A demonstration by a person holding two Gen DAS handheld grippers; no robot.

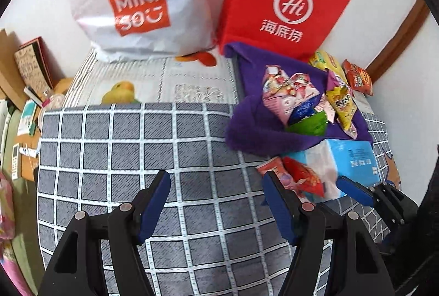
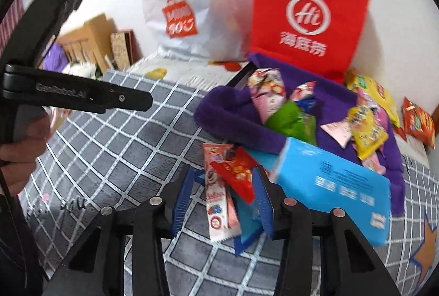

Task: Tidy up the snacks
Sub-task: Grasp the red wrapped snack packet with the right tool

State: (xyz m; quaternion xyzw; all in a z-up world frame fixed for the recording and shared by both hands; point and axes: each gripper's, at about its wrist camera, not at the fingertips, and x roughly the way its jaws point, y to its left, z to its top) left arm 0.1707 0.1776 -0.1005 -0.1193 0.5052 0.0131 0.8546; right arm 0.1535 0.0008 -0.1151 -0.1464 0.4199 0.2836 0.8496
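Note:
A purple plush basket (image 1: 247, 117) (image 2: 219, 115) on the bed holds several bright snack packets. In front of it lie a pink-and-white packet (image 2: 219, 202), a red packet (image 2: 238, 172) and a small blue packet (image 2: 247, 233), next to a blue tissue pack (image 2: 329, 186) (image 1: 354, 156). My right gripper (image 2: 223, 200) straddles these three packets. Its right pad touches them, while bare blanket shows beside the left pad. My left gripper (image 1: 216, 200) hangs open over the checked blanket with nothing in it. One blue finger (image 1: 354, 187) of the right gripper shows in the left wrist view.
A red paper bag (image 1: 285, 2) and a white shopping bag (image 1: 137, 2) stand against the wall behind the basket. Loose yellow (image 1: 323, 61) and orange (image 1: 359, 78) packets lie by the wall. Boxes and books (image 1: 30, 65) crowd the left bedside. A hand (image 2: 19, 148) holds the left tool.

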